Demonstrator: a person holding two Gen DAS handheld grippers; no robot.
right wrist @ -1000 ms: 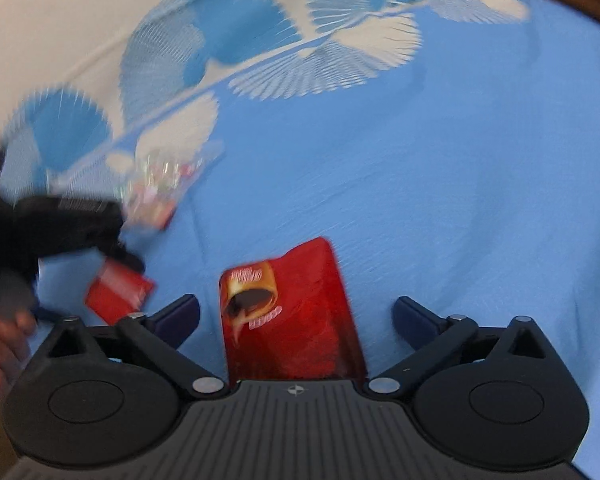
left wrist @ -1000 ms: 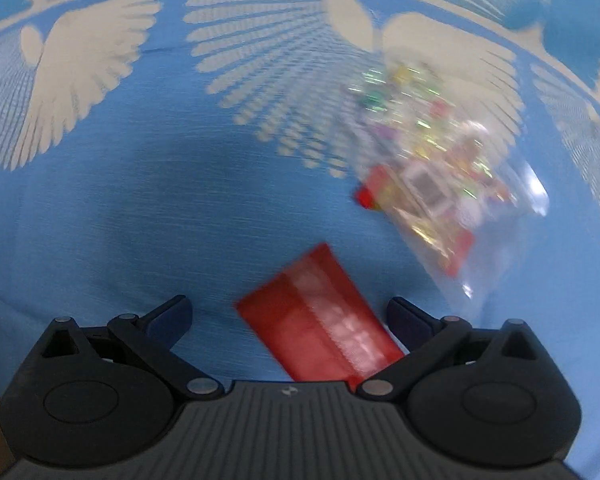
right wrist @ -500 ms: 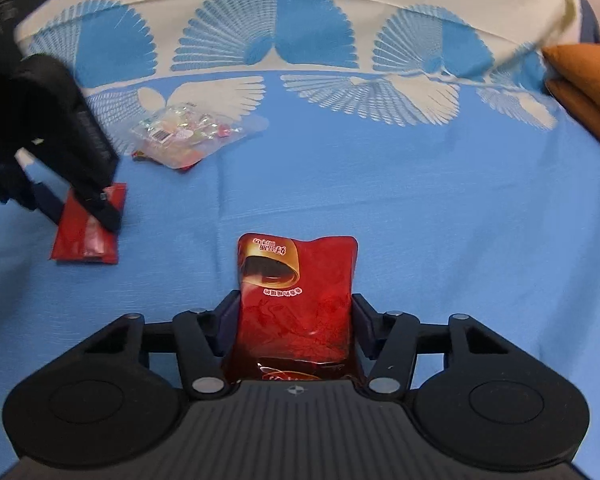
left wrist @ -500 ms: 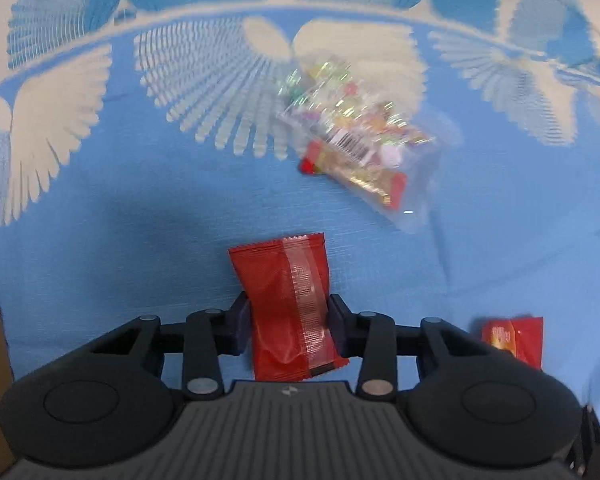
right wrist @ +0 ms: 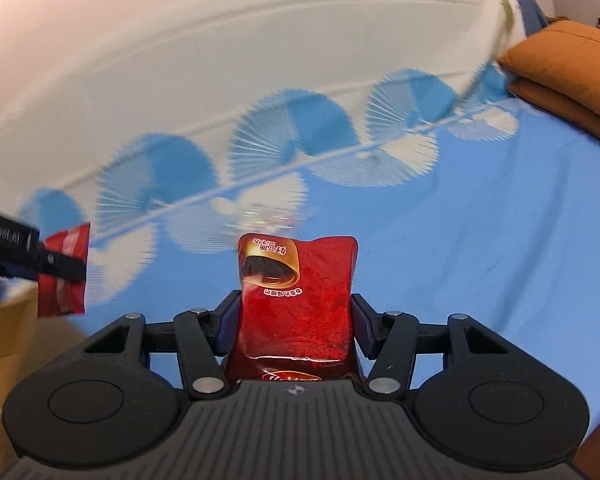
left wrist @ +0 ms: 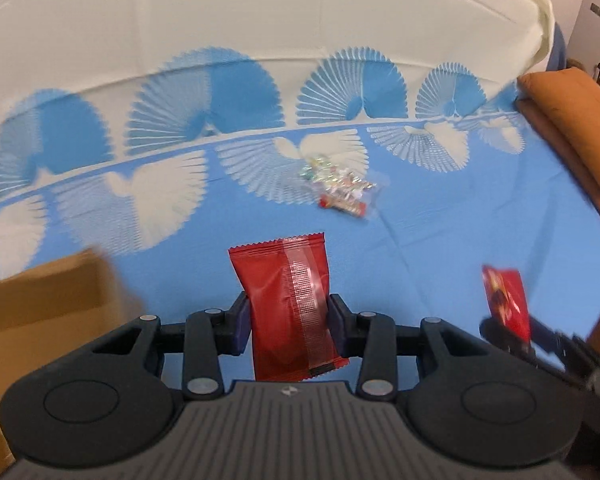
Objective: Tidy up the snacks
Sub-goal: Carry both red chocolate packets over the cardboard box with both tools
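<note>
Blue fan-print bedspread (left wrist: pixel 440 240) now well below. Left gripper (left wrist: pixel 286 322) clamps red packet (left wrist: pixel 286 304), right gripper (right wrist: pixel 292 326) clamps red pouch (right wrist: pixel 296 300); both lifted off, jaws having closed on them, ready for cardboard box (left wrist: pixel 40 300).

A bedroom: patterned blue bedsheet (left wrist: pixel 440 240) and orange pillows (left wrist: pixel 572 120)

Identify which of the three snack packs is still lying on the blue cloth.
The clear bag of mixed sweets lies on the cloth. The two red packets are each held up in a tool.
</note>
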